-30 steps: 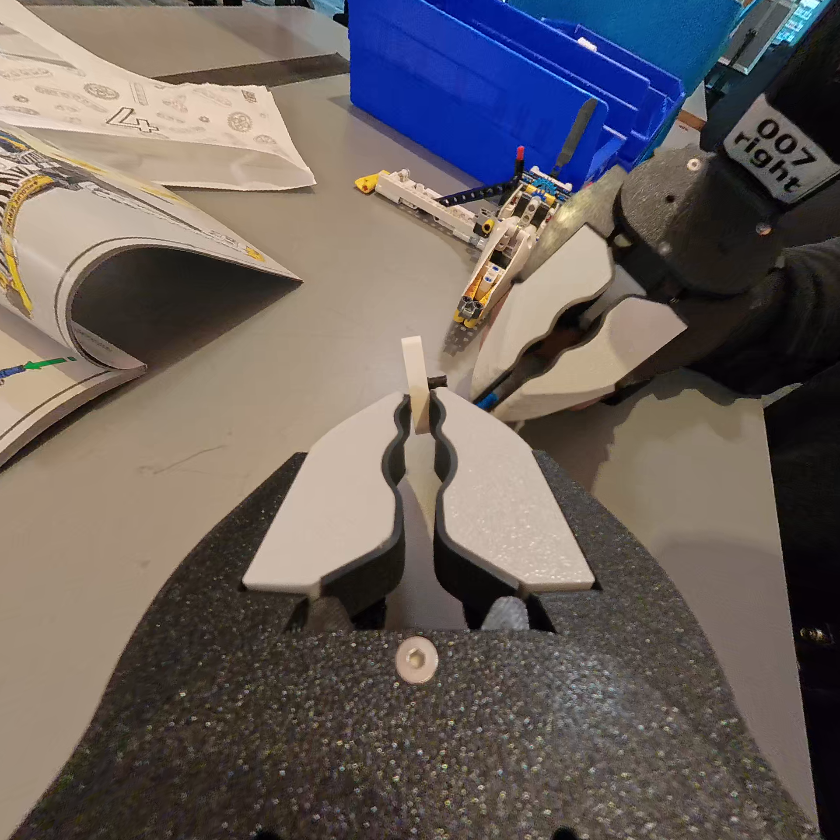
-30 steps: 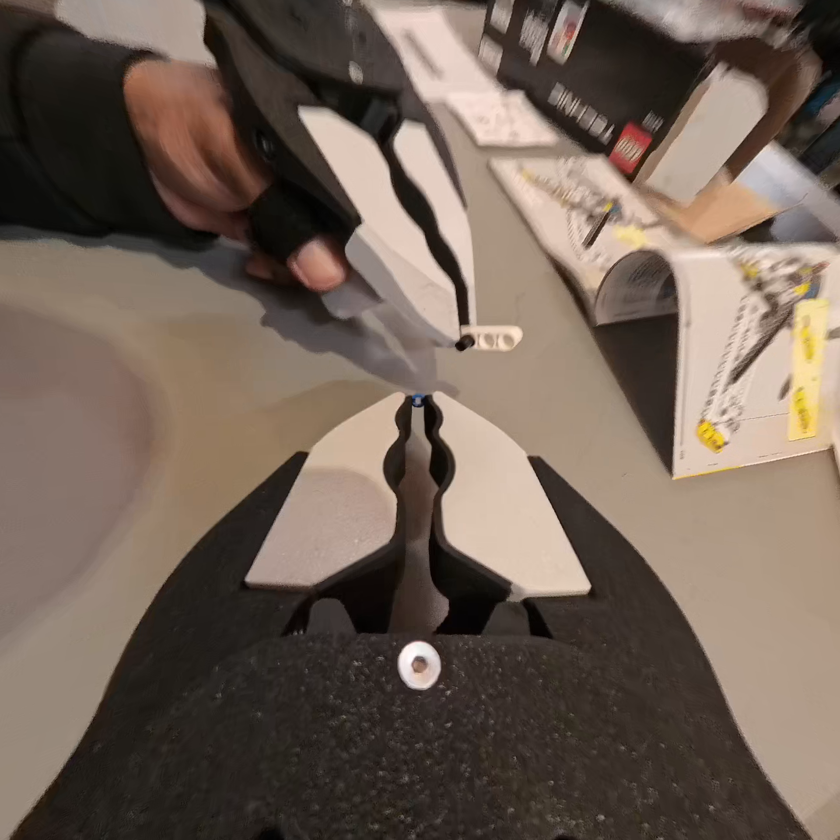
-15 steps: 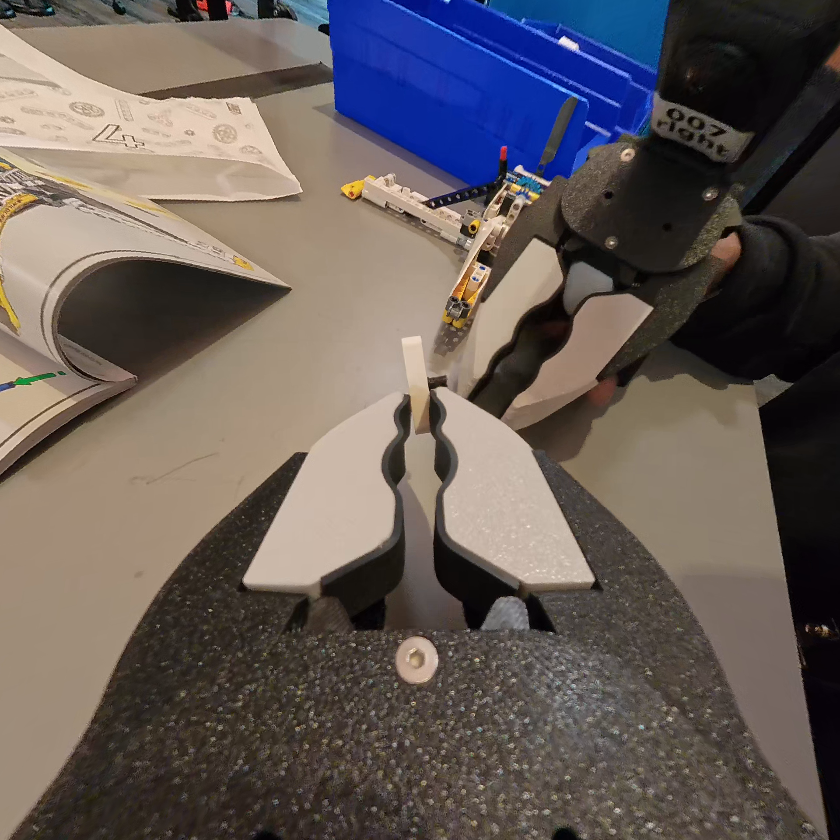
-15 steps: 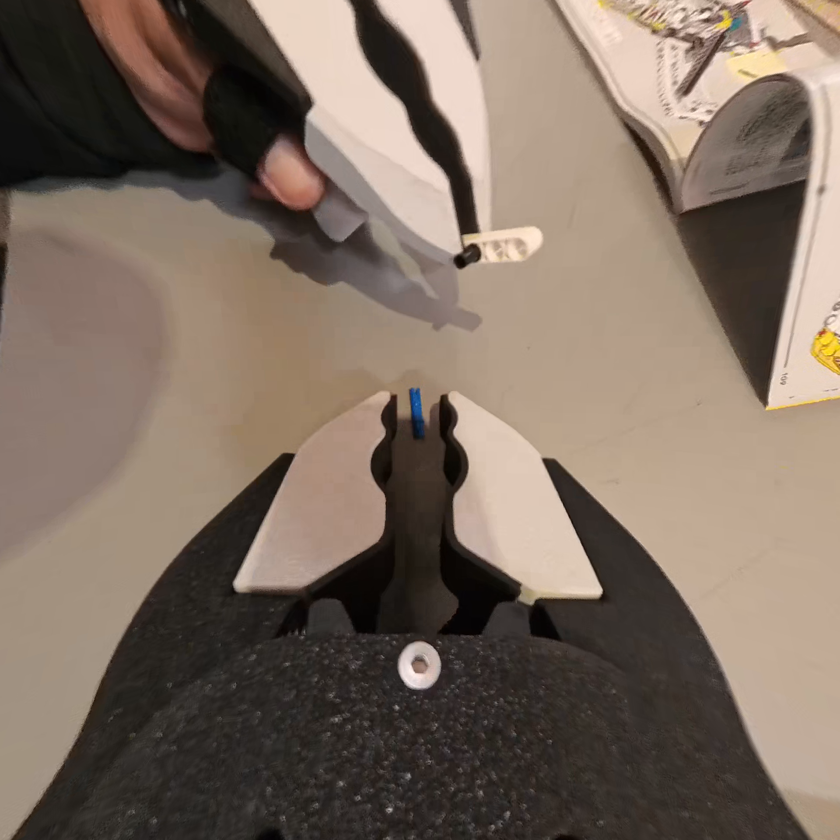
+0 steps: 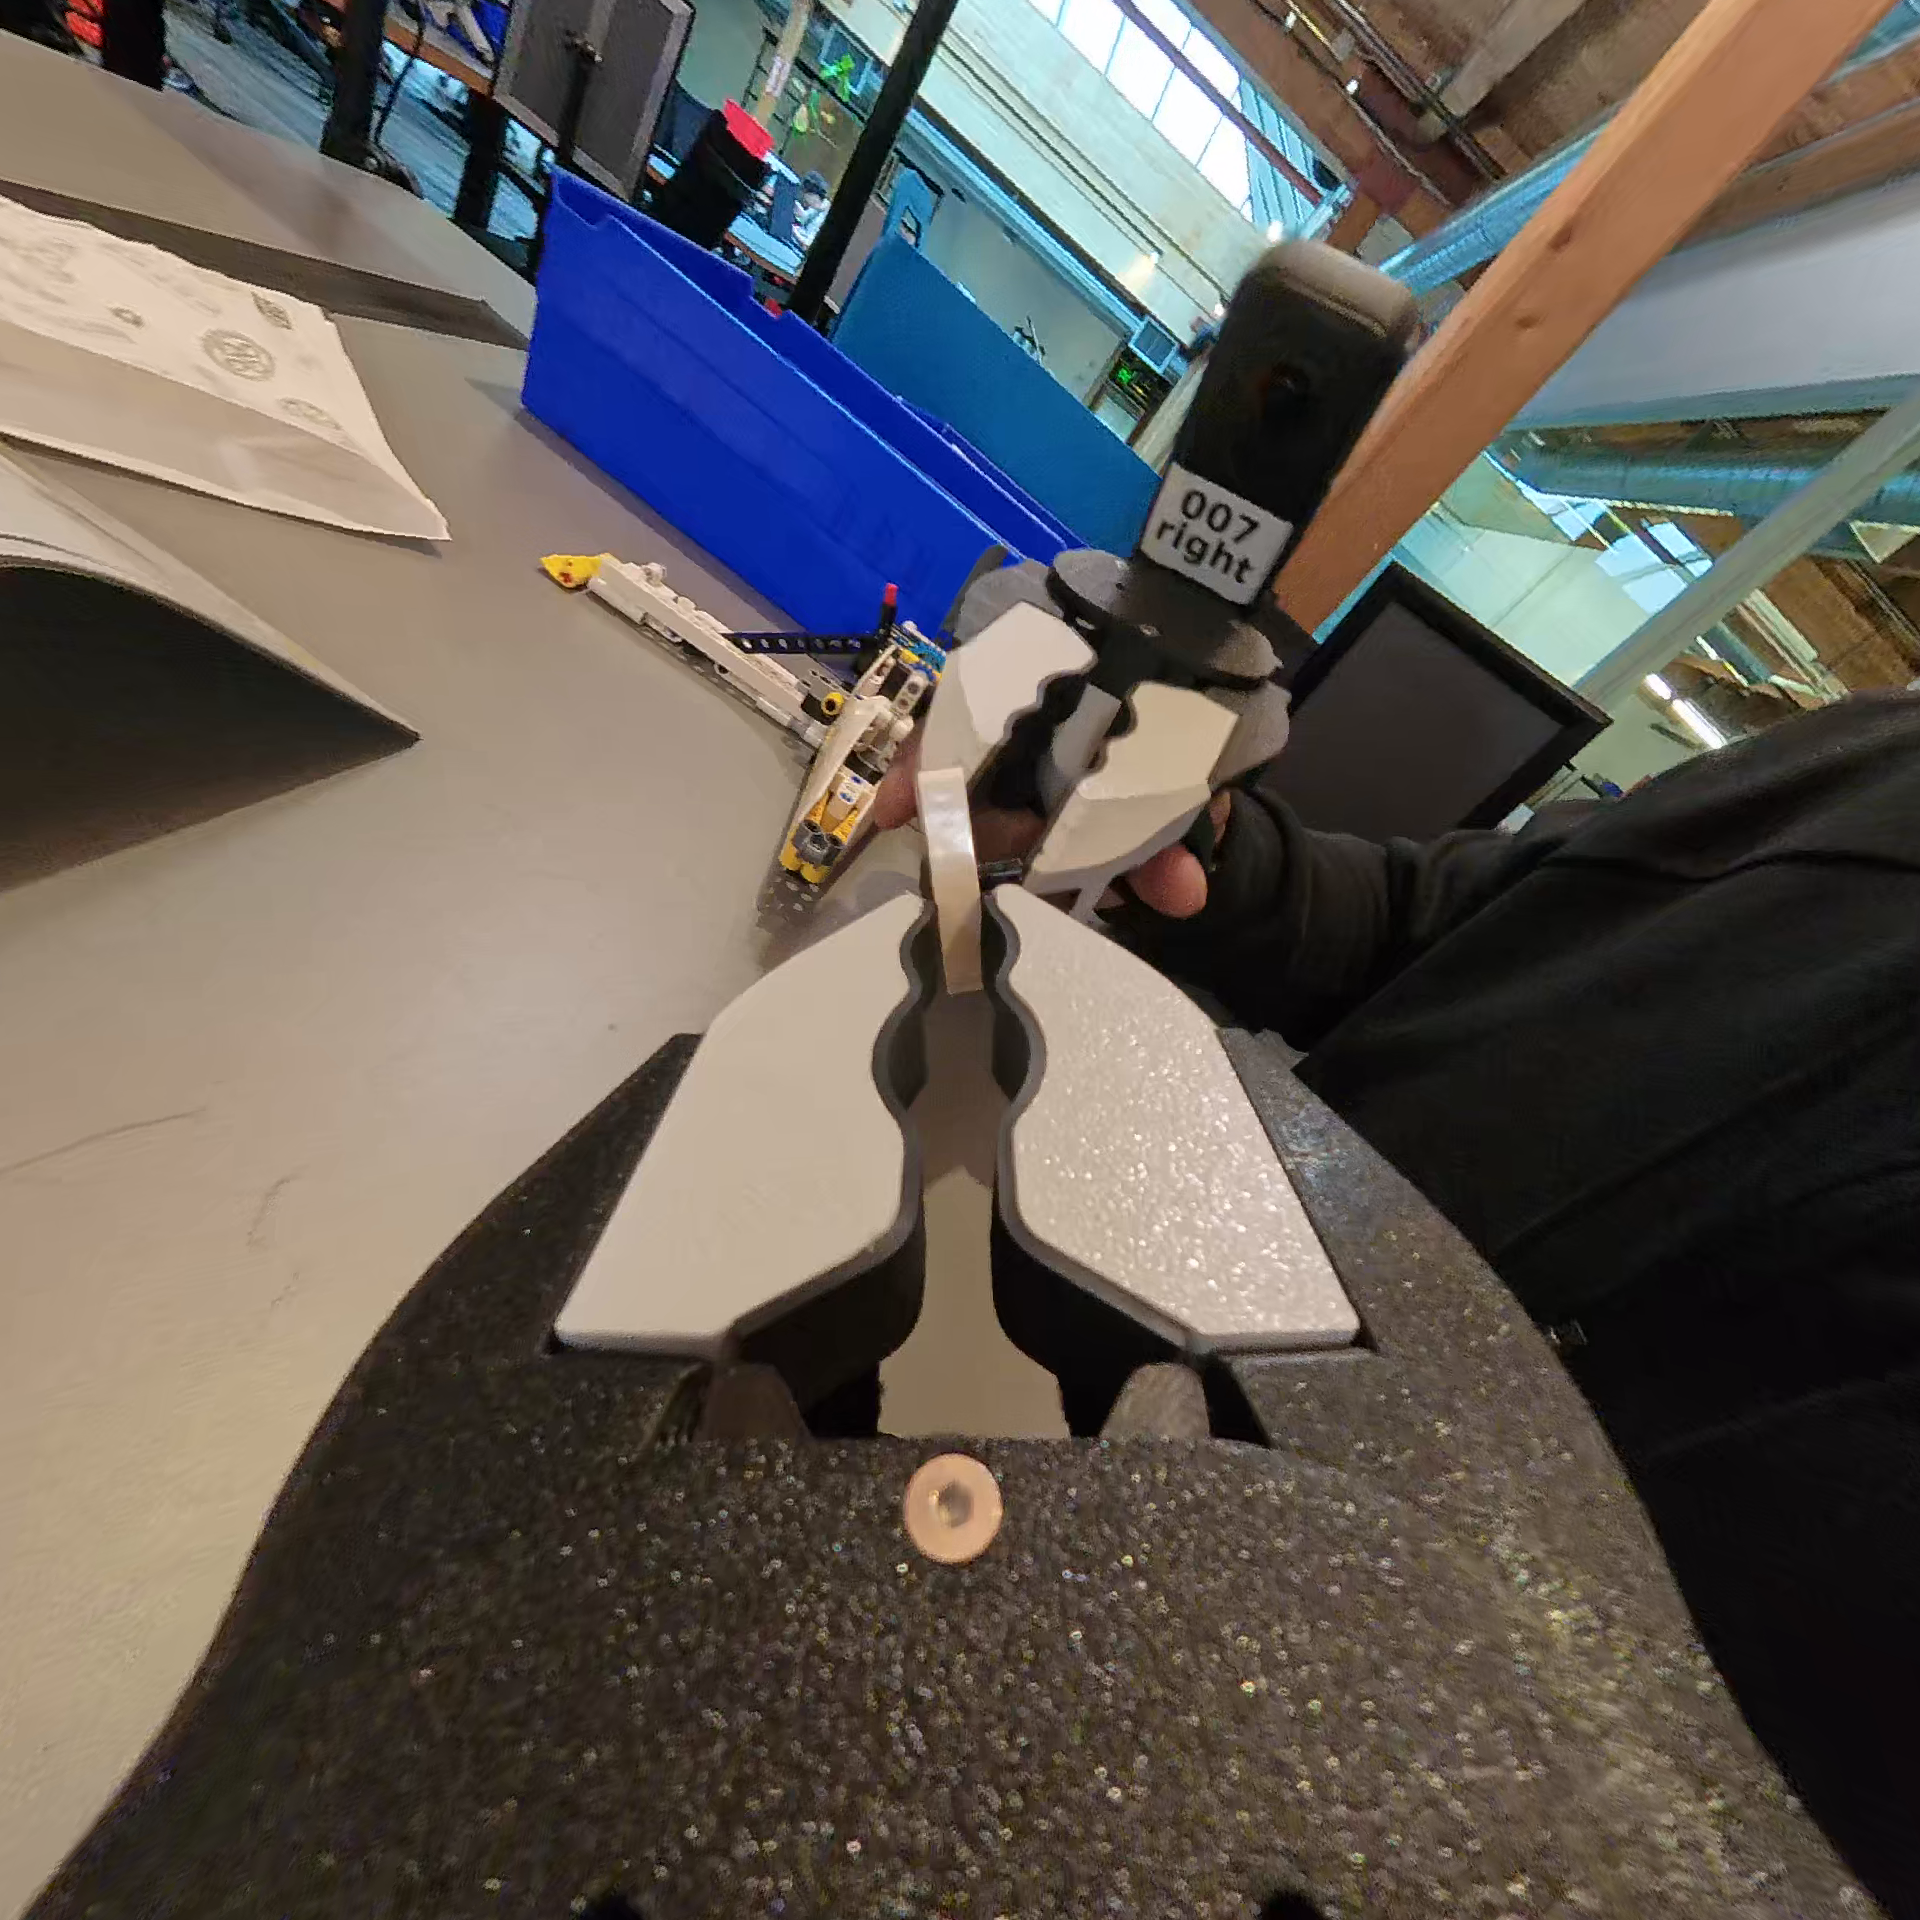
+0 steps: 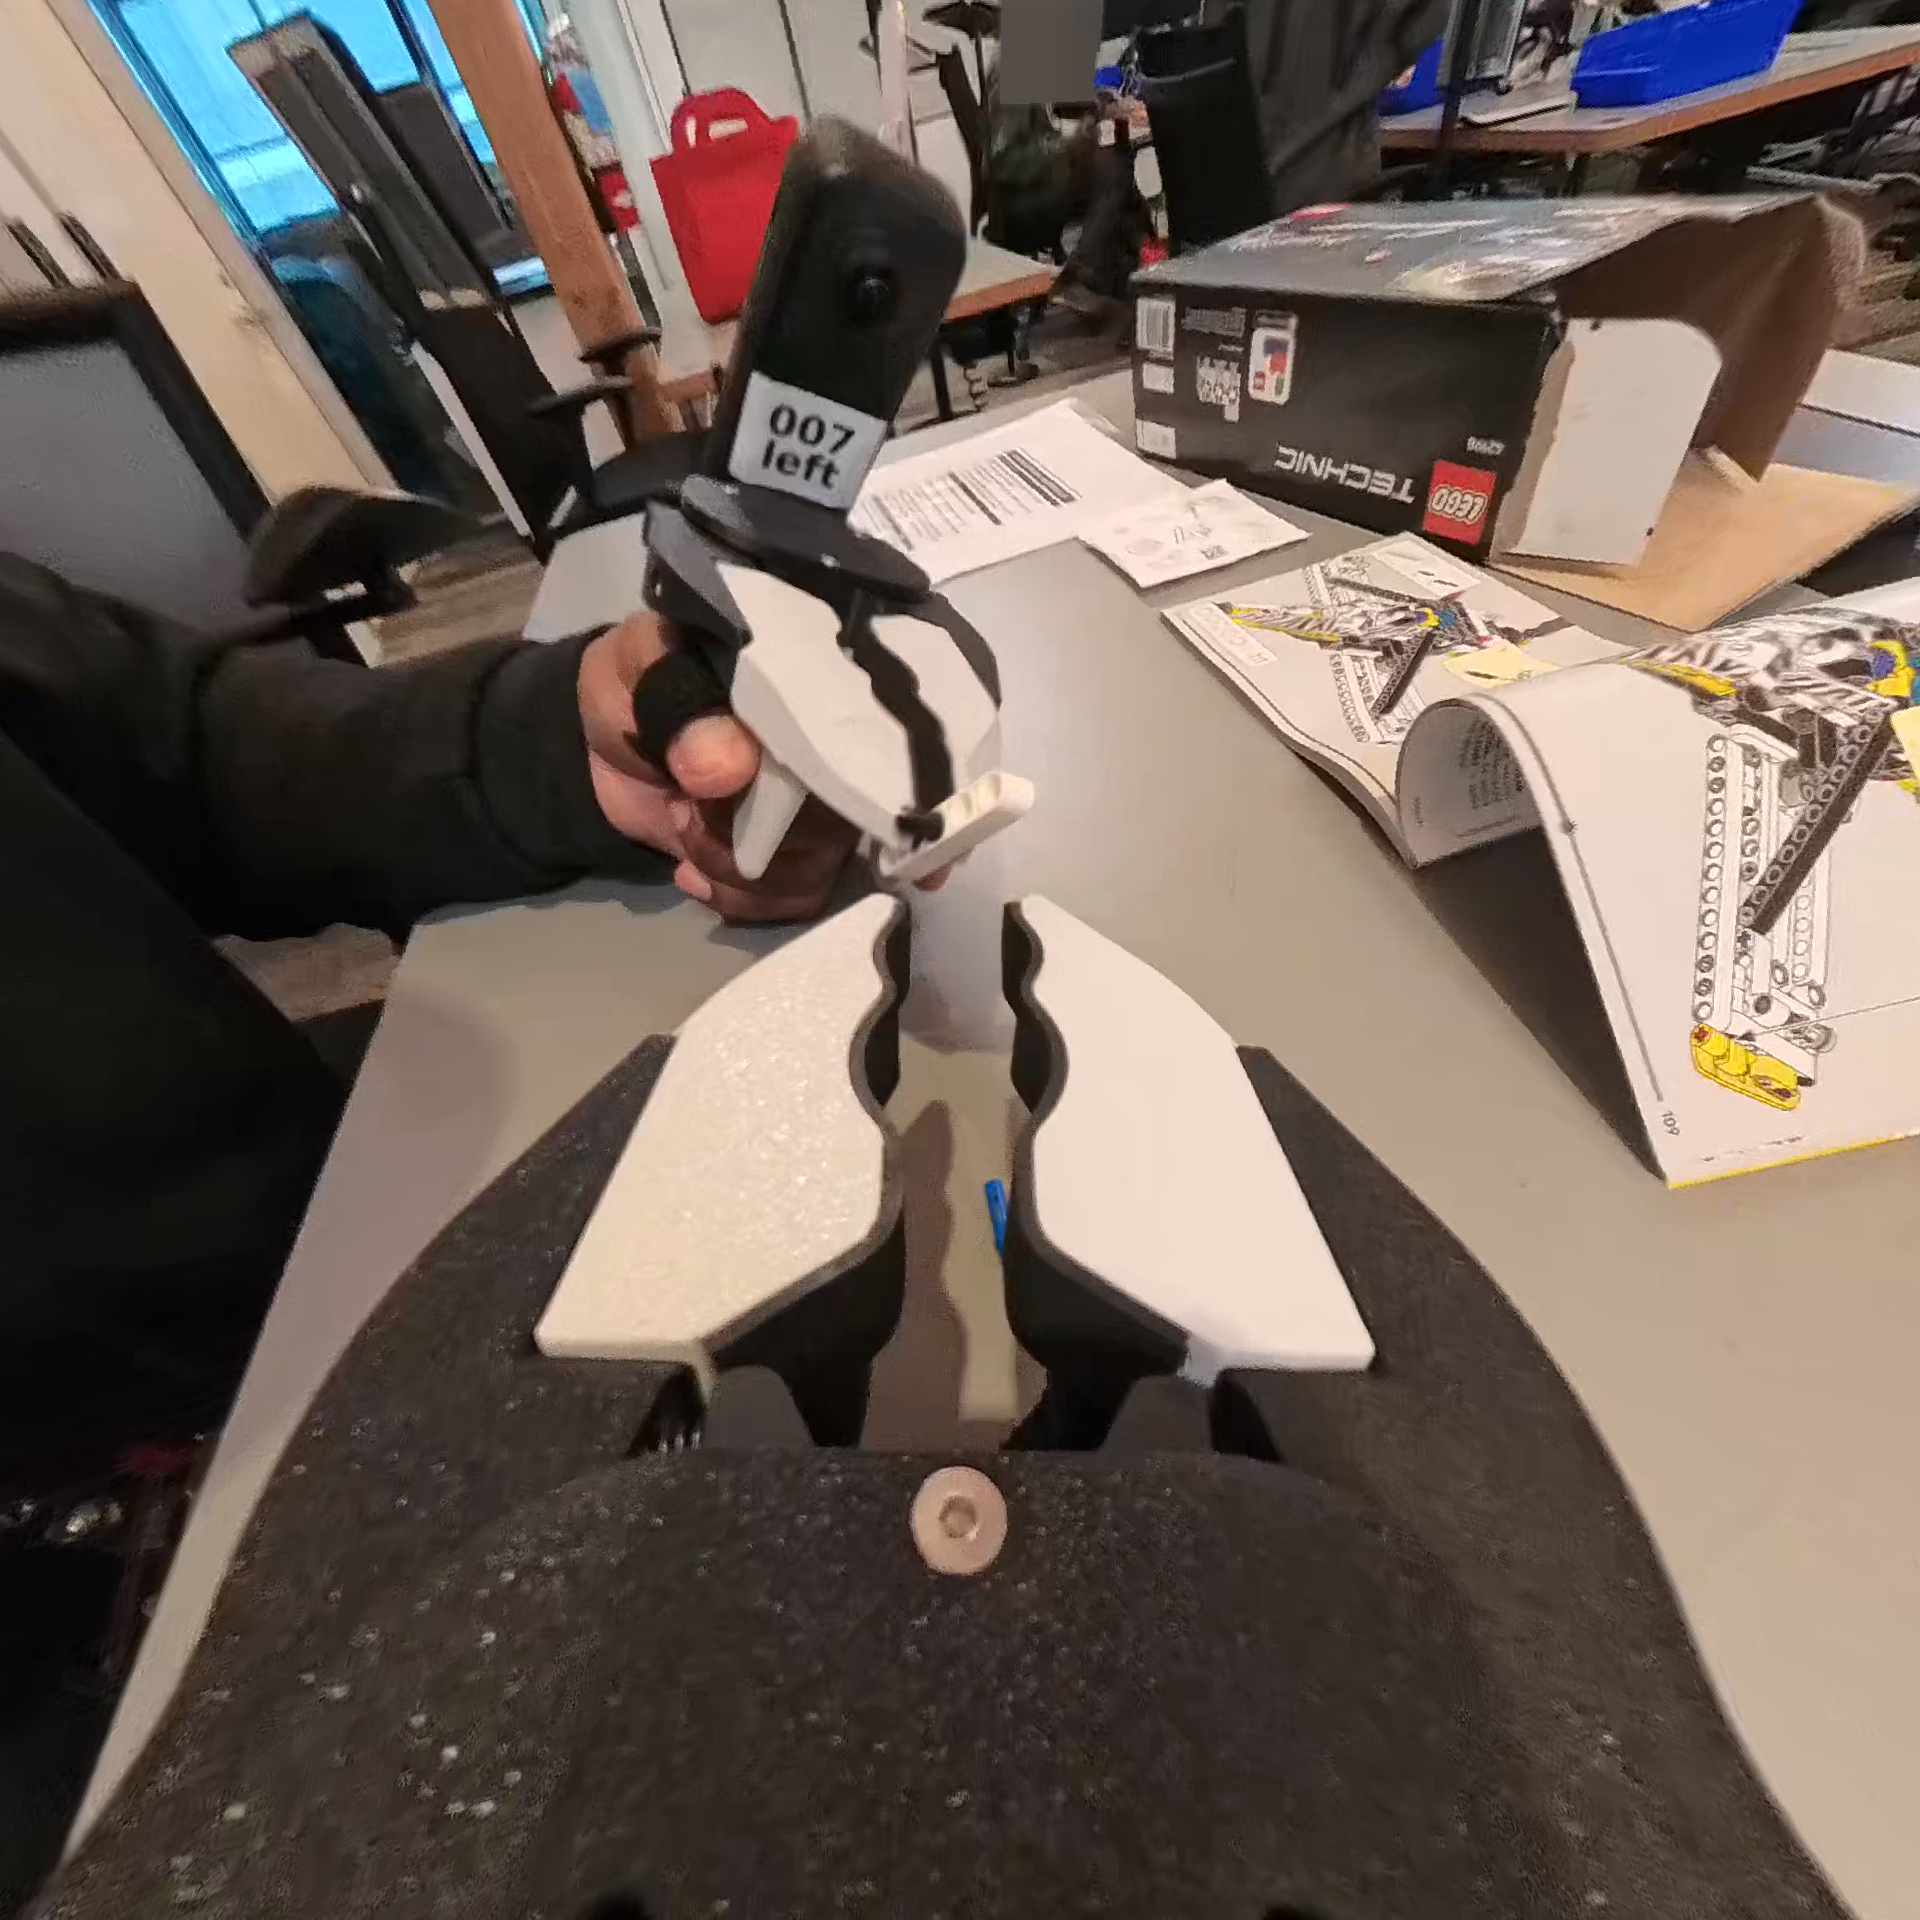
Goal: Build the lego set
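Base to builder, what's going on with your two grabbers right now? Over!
Left gripper shut on white beam with a black pin. Right gripper open, nothing held. Small blue pin on table below it.

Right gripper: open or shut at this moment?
Open. The right gripper shows bare table between its parted fingertips; the blue pin lies below on the table.

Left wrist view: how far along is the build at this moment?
Done: a partly built white-and-yellow model lies on the table by the blue bins. In hand: the left hand-held gripper is clamped on a white beam with a black pin in it; the right hand-held gripper is open, a blue pin unclamped between its fingers. Left: beam and blue pin are apart from the model.
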### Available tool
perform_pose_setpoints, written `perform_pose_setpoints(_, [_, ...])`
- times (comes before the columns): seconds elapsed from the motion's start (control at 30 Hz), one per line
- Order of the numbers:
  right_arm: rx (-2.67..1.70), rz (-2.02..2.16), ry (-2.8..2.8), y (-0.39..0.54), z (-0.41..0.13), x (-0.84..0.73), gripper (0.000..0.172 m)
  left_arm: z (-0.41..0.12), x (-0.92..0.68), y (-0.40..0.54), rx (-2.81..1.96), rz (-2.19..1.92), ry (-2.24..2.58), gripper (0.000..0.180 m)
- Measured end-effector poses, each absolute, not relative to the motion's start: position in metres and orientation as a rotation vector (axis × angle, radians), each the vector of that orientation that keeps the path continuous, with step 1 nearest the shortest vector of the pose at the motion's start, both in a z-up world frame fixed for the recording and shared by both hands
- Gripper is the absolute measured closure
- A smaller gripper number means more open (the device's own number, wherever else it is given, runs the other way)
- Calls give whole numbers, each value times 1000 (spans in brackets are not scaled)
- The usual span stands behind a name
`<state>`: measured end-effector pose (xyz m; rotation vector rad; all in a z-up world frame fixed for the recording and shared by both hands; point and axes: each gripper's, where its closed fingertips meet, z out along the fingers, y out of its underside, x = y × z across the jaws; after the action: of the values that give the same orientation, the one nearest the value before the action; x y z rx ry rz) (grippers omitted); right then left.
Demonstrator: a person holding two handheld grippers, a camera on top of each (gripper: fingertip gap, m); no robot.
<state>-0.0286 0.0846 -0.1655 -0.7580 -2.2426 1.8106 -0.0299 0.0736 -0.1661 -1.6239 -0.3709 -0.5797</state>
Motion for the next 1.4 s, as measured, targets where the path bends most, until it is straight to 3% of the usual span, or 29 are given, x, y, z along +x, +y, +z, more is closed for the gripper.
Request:
perform_pose_setpoints(0.77, [-821, 2155, -2304, 78, -156, -11, 164, -167, -1, 82, -1706, -364, -48, 173])
perform_pose_setpoints(0.8, [-831, 2173, -2285, 79, -154, -12, 164, -164, -7, 83, -1685, -320, -79, 164])
perform_pose_setpoints(0.93, [-821, 2159, -2257, 84, -150, -15, 164, -170, -35, 86, -1742, -139, -213, 94])
perform_pose_setpoints(0.97, [-813, 2146, -2263, 83, -150, -15, 164, -175, -36, 86, -1781, -97, -197, 93])
perform_pose_setpoints(1.07, [-792, 2118, -2289, 83, -152, -13, 164, -183, -18, 90, -1826, -147, -86, 127])
perform_pose_setpoints(1.4, [-716, 2079, -2384, 84, -160, -5, 164, -183, 3, 93, -1821, -394, -83, 159])
